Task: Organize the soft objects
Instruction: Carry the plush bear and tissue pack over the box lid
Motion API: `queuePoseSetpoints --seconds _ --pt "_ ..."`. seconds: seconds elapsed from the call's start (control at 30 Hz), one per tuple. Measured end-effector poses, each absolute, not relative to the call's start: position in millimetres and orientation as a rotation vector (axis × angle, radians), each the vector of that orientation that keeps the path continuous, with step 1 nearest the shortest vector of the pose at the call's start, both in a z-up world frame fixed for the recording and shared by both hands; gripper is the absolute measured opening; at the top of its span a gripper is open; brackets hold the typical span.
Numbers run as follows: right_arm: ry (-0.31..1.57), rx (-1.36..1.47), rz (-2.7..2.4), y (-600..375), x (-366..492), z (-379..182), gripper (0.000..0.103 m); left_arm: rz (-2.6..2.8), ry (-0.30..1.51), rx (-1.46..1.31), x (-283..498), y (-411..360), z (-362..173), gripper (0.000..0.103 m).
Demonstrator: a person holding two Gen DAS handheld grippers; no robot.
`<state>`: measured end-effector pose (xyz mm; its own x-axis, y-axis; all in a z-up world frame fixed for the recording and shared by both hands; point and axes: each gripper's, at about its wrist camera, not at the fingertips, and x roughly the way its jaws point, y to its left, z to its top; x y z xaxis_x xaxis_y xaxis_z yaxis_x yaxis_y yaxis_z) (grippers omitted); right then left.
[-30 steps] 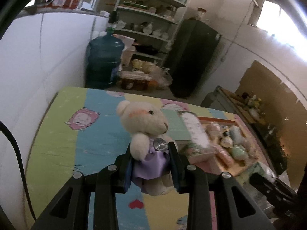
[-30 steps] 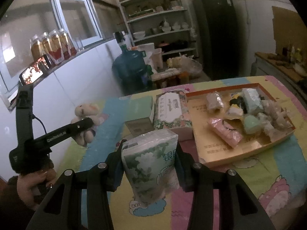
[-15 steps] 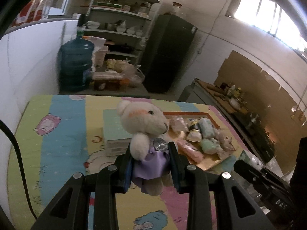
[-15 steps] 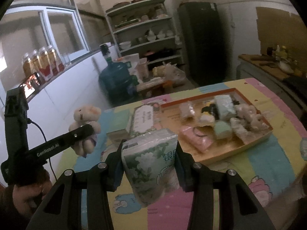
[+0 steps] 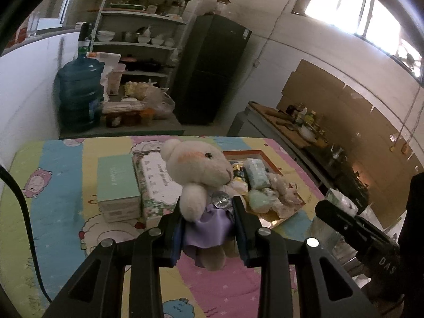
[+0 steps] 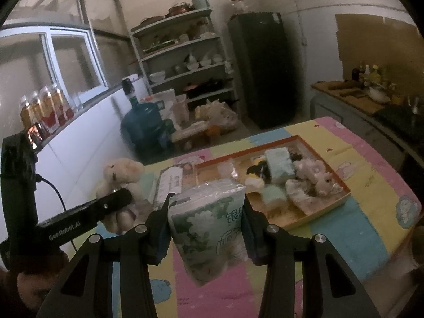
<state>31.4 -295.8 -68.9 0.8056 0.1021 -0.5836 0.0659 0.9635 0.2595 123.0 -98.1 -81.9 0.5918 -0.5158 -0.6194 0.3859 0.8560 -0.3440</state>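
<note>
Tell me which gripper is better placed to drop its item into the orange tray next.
Right, probably. The right gripper holds the tissue pack beside the tray's near rim; the left gripper, holding the teddy bear, has the tissue boxes in front.

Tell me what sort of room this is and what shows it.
Most likely a home kitchen or its storeroom. An open shelf unit holds bowls and pots, a dark fridge stands beside it, and a big water jug sits on the floor. The table wears a cartoon-print cloth.

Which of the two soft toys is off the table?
The cream bear in the purple dress, clamped in the left gripper; the pinkish toy lies in the tray.
</note>
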Motion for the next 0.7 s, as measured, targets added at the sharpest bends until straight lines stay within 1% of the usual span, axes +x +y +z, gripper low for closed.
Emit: queuePoseSetpoints --seconds 0.7 --pt "0.645 0.273 0.02 -338 51 -69 0.047 -0.513 0.798 -0.182 137 -144 -89 0.033"
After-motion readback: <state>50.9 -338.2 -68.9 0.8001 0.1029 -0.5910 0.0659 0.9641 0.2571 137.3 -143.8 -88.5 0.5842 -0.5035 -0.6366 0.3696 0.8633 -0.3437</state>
